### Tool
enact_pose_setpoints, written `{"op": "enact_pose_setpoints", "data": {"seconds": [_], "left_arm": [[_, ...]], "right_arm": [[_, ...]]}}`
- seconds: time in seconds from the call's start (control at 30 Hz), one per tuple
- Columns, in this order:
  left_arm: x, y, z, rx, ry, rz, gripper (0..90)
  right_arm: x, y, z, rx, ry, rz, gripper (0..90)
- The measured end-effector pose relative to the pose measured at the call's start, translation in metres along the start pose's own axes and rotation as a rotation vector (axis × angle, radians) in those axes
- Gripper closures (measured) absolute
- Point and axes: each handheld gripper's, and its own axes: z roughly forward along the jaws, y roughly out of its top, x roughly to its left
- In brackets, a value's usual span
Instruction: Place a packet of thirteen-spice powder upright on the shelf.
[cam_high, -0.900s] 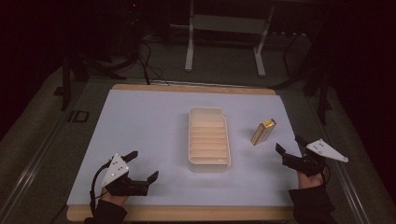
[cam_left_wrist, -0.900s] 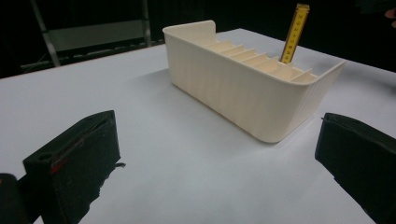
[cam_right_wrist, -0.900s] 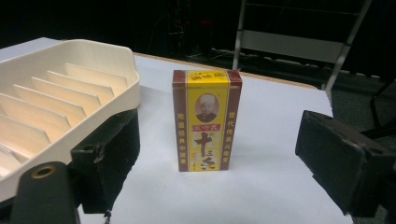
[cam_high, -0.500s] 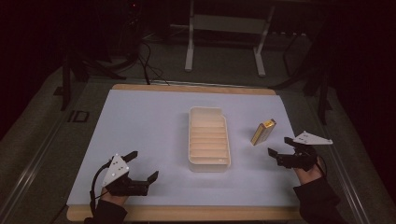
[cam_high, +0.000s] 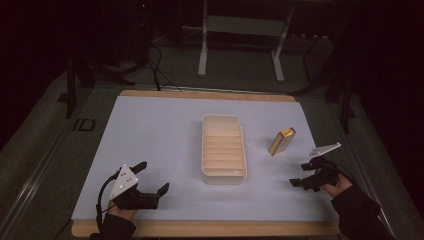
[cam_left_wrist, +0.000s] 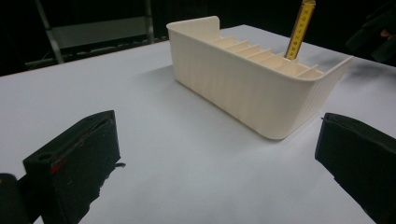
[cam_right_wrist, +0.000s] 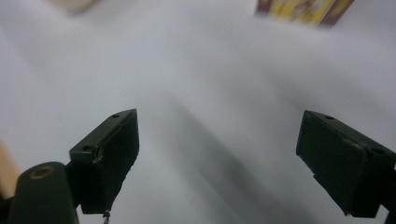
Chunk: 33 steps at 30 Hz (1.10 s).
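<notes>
right claw (cam_high: 306, 174) sits at the near right of the table (cam_high: 150, 130), jaws spread wide with nothing between them, low over the white sheet. yellow box (cam_high: 281, 141) stands just ahead of it, apart from it, to the right of the cream tray (cam_high: 223, 149) (tray has ribbed slots, not touching the box). left claw (cam_high: 150, 177) rests near the front left edge, also released and empty, pointing toward the tray.

You see a cream ribbed tray (cam_high: 223, 149), a yellow box (cam_high: 281, 141) with dark red edging, black grippers, and a pale blue-white table sheet (cam_high: 150, 130).
</notes>
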Motion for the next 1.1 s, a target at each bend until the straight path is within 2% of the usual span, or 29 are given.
{"op": "enact_pose_setpoints", "data": {"seconds": [0.03, 0.1, 0.3, 0.33, 0.37, 0.4, 0.43, 0.47, 0.5, 0.57, 0.63, 0.7, 0.73, 0.77, 0.83, 1.1], "left_arm": [[0.000, 0.000, 0.000, 0.000, 0.000, 0.001, 0.0], [0.000, 0.000, 0.000, 0.001, 0.000, 0.001, 0.0], [0.000, 0.000, 0.000, 0.002, -0.001, -0.001, 0.0], [0.000, 0.000, 0.000, 0.002, -0.001, -0.001, 0.0], [0.000, 0.000, 0.000, 0.001, -0.002, -0.002, 0.0], [0.000, 0.000, 0.000, 0.001, -0.002, -0.002, 0.0], [0.000, 0.000, 0.000, 0.002, -0.002, -0.002, 0.0], [0.000, 0.000, 0.000, 0.002, -0.002, -0.002, 0.0], [0.000, 0.000, 0.000, 0.002, -0.002, -0.003, 0.0], [0.001, 0.000, 0.000, 0.004, -0.004, -0.003, 0.0], [0.001, -0.001, 0.000, 0.006, -0.004, -0.002, 0.0], [0.001, 0.000, 0.000, 0.006, -0.004, -0.003, 0.0], [0.001, 0.000, 0.000, 0.006, -0.004, -0.003, 0.0], [0.001, -0.001, 0.000, 0.006, -0.004, -0.002, 0.0], [0.001, -0.001, 0.000, 0.006, -0.004, -0.002, 0.0], [0.001, -0.001, 0.001, 0.017, -0.004, 0.004, 0.0]], "right_arm": [[-0.001, -0.001, 0.002, 0.070, 0.033, -0.020, 13.2], [0.001, -0.001, 0.003, 0.132, 0.035, -0.066, 13.3], [0.007, 0.005, -0.001, 0.265, 0.020, -0.203, 13.5], [0.007, 0.005, -0.001, 0.265, 0.020, -0.203, 13.5], [0.009, 0.008, -0.004, 0.299, 0.034, -0.223, 13.6], [0.009, 0.008, -0.004, 0.299, 0.034, -0.223, 13.6], [0.010, 0.012, -0.007, 0.339, 0.030, -0.231, 13.6], [0.010, 0.012, -0.007, 0.339, 0.030, -0.231, 13.6], [0.010, 0.015, -0.009, 0.384, 0.029, -0.231, 13.6], [0.012, 0.018, -0.010, 0.413, 0.033, -0.265, 13.6], [0.013, 0.019, -0.010, 0.434, 0.049, -0.263, 13.6], [0.015, 0.023, -0.011, 0.507, 0.063, -0.287, 13.7], [0.015, 0.023, -0.011, 0.507, 0.063, -0.287, 13.7], [0.017, 0.026, -0.011, 0.547, 0.067, -0.307, 13.6], [0.018, 0.029, -0.012, 0.581, 0.075, -0.320, 13.7], [0.023, 0.037, -0.015, 0.656, 0.112, -0.352, 14.0]]}}
